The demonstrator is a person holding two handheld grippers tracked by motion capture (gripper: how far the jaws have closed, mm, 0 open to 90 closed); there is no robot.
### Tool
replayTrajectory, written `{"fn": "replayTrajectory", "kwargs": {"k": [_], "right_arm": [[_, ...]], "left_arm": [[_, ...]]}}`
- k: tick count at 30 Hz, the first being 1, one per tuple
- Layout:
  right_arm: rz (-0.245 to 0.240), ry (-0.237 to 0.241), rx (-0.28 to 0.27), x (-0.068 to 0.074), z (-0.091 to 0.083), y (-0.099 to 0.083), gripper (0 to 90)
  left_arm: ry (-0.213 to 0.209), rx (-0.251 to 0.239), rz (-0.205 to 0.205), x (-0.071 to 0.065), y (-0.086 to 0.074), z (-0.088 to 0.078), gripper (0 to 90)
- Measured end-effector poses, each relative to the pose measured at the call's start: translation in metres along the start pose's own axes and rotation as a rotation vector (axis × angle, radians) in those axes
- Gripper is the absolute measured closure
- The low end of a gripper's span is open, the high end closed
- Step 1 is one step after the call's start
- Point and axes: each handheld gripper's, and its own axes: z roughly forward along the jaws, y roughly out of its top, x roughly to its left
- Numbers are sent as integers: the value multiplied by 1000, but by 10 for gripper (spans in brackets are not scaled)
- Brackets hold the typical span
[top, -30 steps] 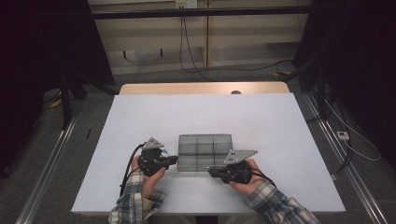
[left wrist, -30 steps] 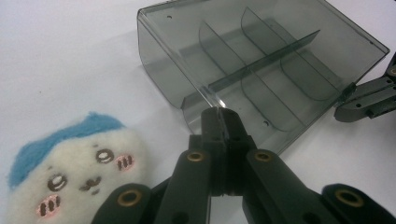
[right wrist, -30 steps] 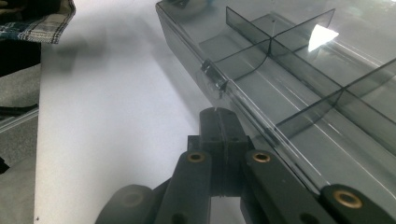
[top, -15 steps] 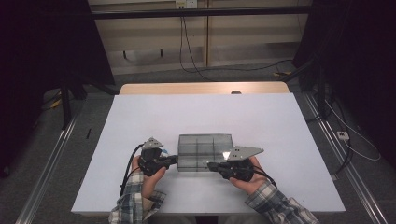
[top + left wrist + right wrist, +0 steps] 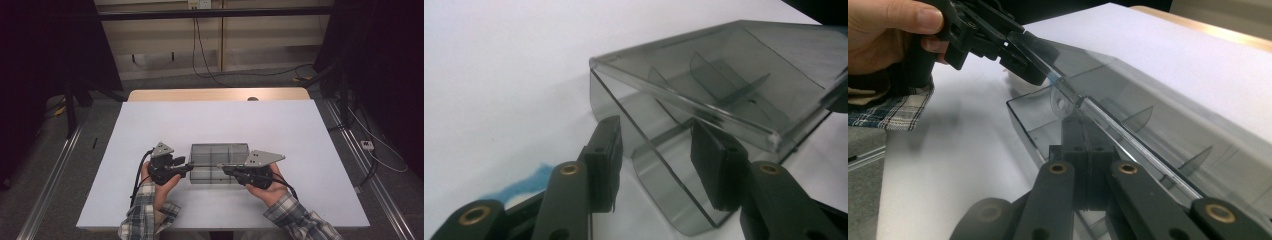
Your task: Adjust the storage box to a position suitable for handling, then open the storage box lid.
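Observation:
A smoky clear plastic box [image 5: 220, 150] with inner dividers and a lid sits on the white table [image 5: 200, 120], near its front. My left gripper [image 5: 187, 166] is at the box's left front corner. Its jaws have just been opening, and they now stand apart around the box's side wall [image 5: 659, 150] without pressing on it. My right gripper [image 5: 222, 167] reaches in from the right and is shut on the front edge of the lid [image 5: 1158, 100]. In the right gripper view, its jaws [image 5: 1083, 135] pinch that rim. The lid's front edge sits slightly above the box wall. The left gripper [image 5: 1018, 50] shows farther along the same rim.
A blue mark [image 5: 531, 180] lies on the table under my left gripper. A wooden strip [image 5: 215, 94] borders the table's far edge. Metal rails [image 5: 55, 175] run along the floor on both sides, and cables [image 5: 380, 150] trail on the right.
My right gripper has shifted slightly at the box's front edge, and the lid catches the light differently. The left hand has kept its place.

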Motion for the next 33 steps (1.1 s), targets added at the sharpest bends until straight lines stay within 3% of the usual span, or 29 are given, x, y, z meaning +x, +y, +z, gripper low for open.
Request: {"fn": "replayTrajectory", "kwargs": {"k": [5, 12, 17, 21, 24, 27, 33], "right_arm": [[-10, -11, -7, 0, 2, 3, 900], [4, -21, -2, -2, 2, 3, 895], [16, -50, 7, -3, -1, -4, 784], [57, -100, 9, -8, -7, -9, 601], [108, -156, 16, -14, -14, -13, 435], [128, -225, 20, -18, -21, -15, 304], [169, -294, 23, -26, -32, -22, 274]], "left_arm": [[8, -7, -12, 2, 4, 8, 476], [14, -26, -7, 3, 13, 15, 470], [7, -33, -12, 3, 18, 19, 458], [4, -37, -21, 5, 22, 22, 445], [12, -42, -21, 7, 25, 22, 437], [13, -47, -24, 9, 26, 21, 426], [8, -36, -23, 10, 30, 23, 416]]}}
